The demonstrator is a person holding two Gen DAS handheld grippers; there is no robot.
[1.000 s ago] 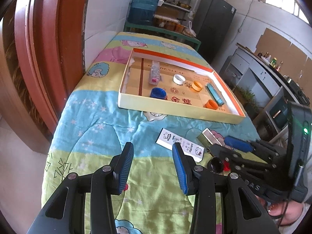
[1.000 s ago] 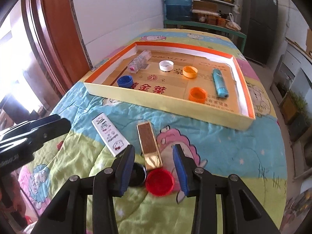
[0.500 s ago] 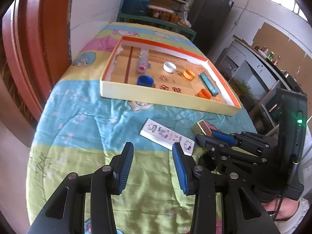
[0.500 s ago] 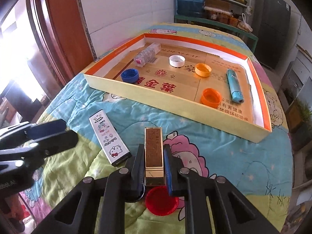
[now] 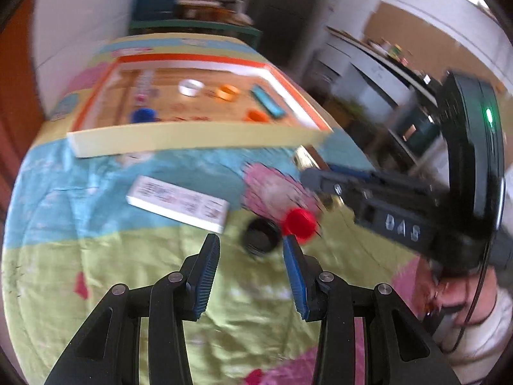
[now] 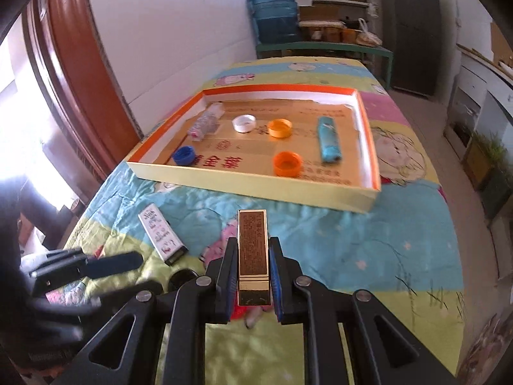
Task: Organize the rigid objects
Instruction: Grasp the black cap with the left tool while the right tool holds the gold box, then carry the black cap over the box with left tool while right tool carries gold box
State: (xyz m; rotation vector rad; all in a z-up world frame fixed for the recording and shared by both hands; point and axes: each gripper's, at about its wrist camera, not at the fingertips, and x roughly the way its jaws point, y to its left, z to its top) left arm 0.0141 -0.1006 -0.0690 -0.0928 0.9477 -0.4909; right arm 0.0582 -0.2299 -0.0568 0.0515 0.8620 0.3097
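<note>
My right gripper (image 6: 253,240) is shut on a gold and brown rectangular box (image 6: 252,256), held lengthwise above the quilt and pointing at the tray (image 6: 256,186). The tray holds a blue cap (image 6: 184,155), a white cap (image 6: 244,123), two orange caps (image 6: 280,128), a teal tube (image 6: 328,139) and a small clear bottle (image 6: 206,122). In the blurred left wrist view my left gripper (image 5: 251,247) stands open, nothing between its pads. A black cap (image 5: 260,235) lies just beyond its tips, a red cap (image 5: 299,223) beside the right fingertip. A white patterned box (image 5: 178,200) lies further left.
The table wears a cartoon quilt (image 6: 384,240). A wooden door frame (image 6: 73,80) and white wall run along the left edge. A water jug (image 6: 274,12), shelves and a dark fridge (image 6: 410,25) stand at the far end. A person's sleeve (image 5: 474,330) shows at lower right.
My right gripper closed on the gold box and lifted it off the quilt. My left gripper swung right, from the white patterned box to the black and red caps.
</note>
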